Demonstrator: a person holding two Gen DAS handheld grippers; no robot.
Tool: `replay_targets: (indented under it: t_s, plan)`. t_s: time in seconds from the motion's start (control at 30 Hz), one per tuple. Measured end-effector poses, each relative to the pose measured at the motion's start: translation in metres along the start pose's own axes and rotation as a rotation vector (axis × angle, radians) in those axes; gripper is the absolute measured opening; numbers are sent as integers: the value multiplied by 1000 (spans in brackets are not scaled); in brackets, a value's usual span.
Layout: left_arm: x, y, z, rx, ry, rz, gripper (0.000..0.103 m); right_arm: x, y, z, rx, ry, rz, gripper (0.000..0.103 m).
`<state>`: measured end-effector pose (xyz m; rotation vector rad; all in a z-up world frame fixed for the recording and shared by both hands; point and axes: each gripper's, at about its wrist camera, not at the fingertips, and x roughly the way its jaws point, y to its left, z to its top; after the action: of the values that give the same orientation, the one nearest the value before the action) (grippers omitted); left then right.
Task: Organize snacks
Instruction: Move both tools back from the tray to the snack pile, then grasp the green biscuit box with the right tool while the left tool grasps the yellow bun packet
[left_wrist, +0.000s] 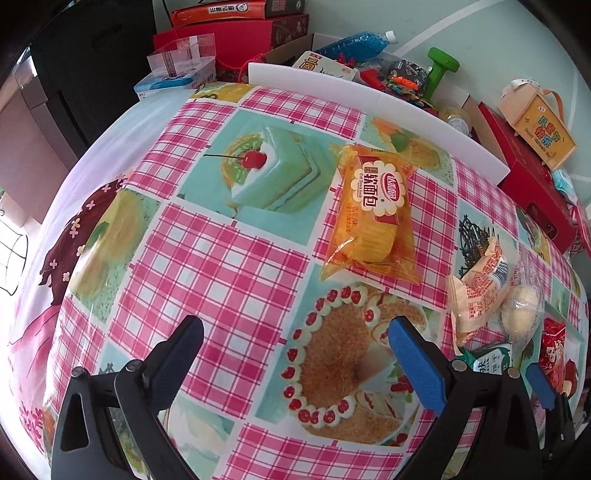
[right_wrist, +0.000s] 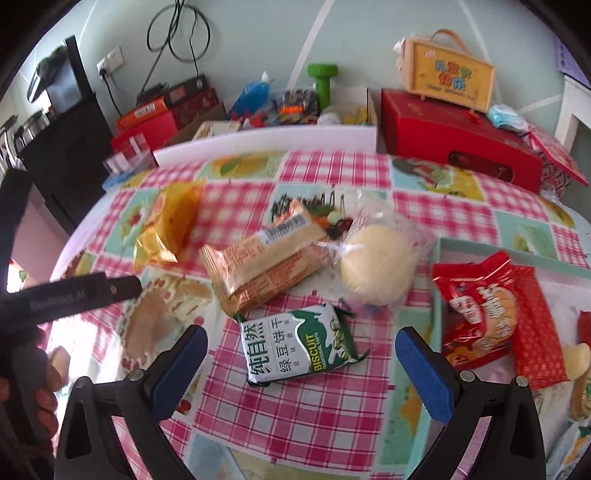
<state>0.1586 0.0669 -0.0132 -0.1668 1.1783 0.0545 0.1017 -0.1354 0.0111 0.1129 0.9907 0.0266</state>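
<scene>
An orange soft-bread packet (left_wrist: 373, 210) lies on the cake-print tablecloth (left_wrist: 221, 258), ahead and right of my open, empty left gripper (left_wrist: 295, 354). In the right wrist view my open, empty right gripper (right_wrist: 301, 362) hovers over a green-and-white biscuit pack (right_wrist: 299, 343). Beyond the pack lie a tan wafer packet (right_wrist: 266, 262), a round pale bun in clear wrap (right_wrist: 376, 266) and the orange packet (right_wrist: 166, 225). A teal tray (right_wrist: 439, 280) at the right holds a red snack bag (right_wrist: 484, 314). The wafer packet (left_wrist: 476, 291) and bun (left_wrist: 522, 310) also show in the left wrist view.
A white board (right_wrist: 266, 142) edges the table's far side. Behind it are red gift boxes (right_wrist: 458, 136), a yellow carry box (right_wrist: 450, 74), a green dumbbell (right_wrist: 323, 81), a blue bottle (right_wrist: 251, 96) and toys. The left gripper's handle (right_wrist: 70, 291) shows at left.
</scene>
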Motion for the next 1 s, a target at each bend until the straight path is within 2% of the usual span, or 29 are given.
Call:
replay_targets:
  t_s: [0.33, 0.47, 0.6, 0.77, 1.0]
  plan:
    - [3, -3, 5, 7, 6, -16, 100, 20, -7, -2, -19, 67, -42, 102]
    - [-1, -3, 19, 34, -22, 3, 100, 24, -5, -2, -41, 69, -59, 102]
    - [-3, -6, 36, 36, -46, -21, 100, 25, -4, 0, -52, 57, -70, 101]
    - [3, -21, 54, 49, -59, -53, 100, 26, -1, 4, -60, 41, -73, 97]
    - [13, -36, 62, 59, -66, -60, 100, 23, -2, 1, -53, 33, -54, 89]
